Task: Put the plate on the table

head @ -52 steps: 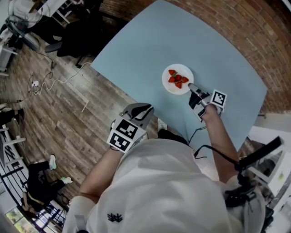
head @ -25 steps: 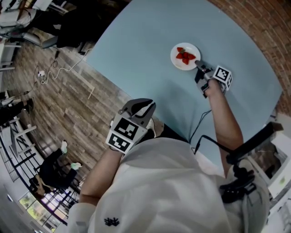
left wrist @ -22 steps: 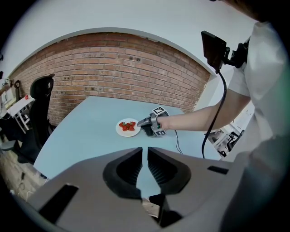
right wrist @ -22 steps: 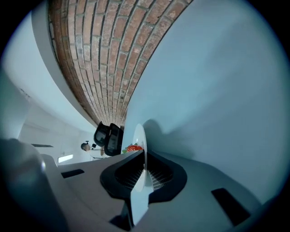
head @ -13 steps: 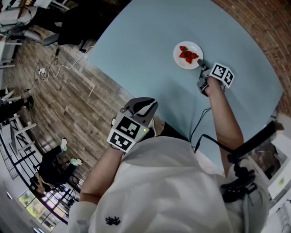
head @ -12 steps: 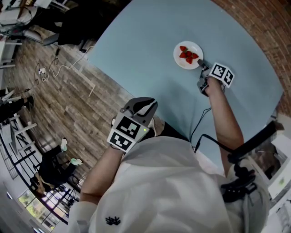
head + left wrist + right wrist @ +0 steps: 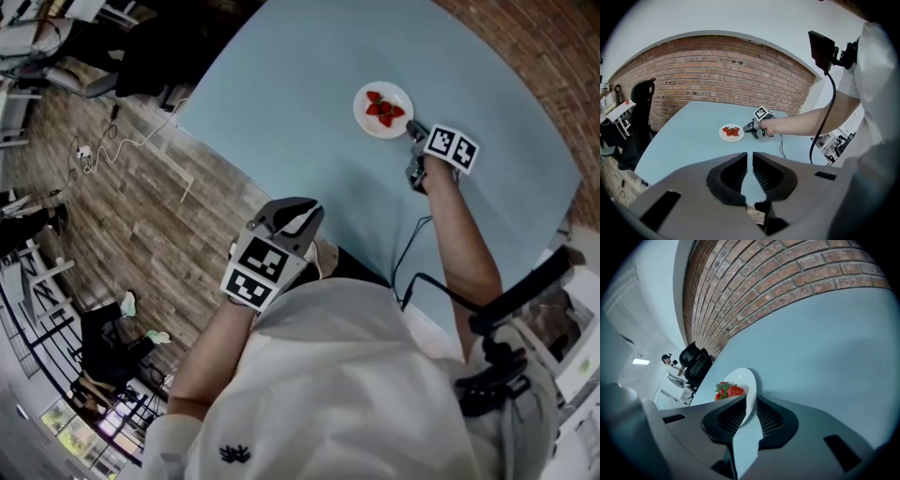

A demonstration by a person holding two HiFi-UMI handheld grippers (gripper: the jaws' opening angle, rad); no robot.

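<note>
Head view: white plate (image 7: 370,122) with strawberries (image 7: 380,108) sits flat on the light-blue table (image 7: 300,84), towards its far side. Right tongs (image 7: 413,130) meet the plate's near-right rim. Left tongs (image 7: 298,214) hang off the table's near edge, well apart from the plate.

Left gripper view: left tongs (image 7: 750,159) are drawn almost together, leaving only a slit with nothing in it. The plate (image 7: 726,137) lies far ahead.

Right gripper view: right tongs (image 7: 751,408) pinch the plate's rim (image 7: 743,380), with the strawberries (image 7: 727,391) just beyond the pads. Bare table surrounds the plate, and an office chair (image 7: 696,363) stands beyond the far edge.

Judgement: the plate looks set down. The next move is to release and draw straight back, and nothing obstructs that.
</note>
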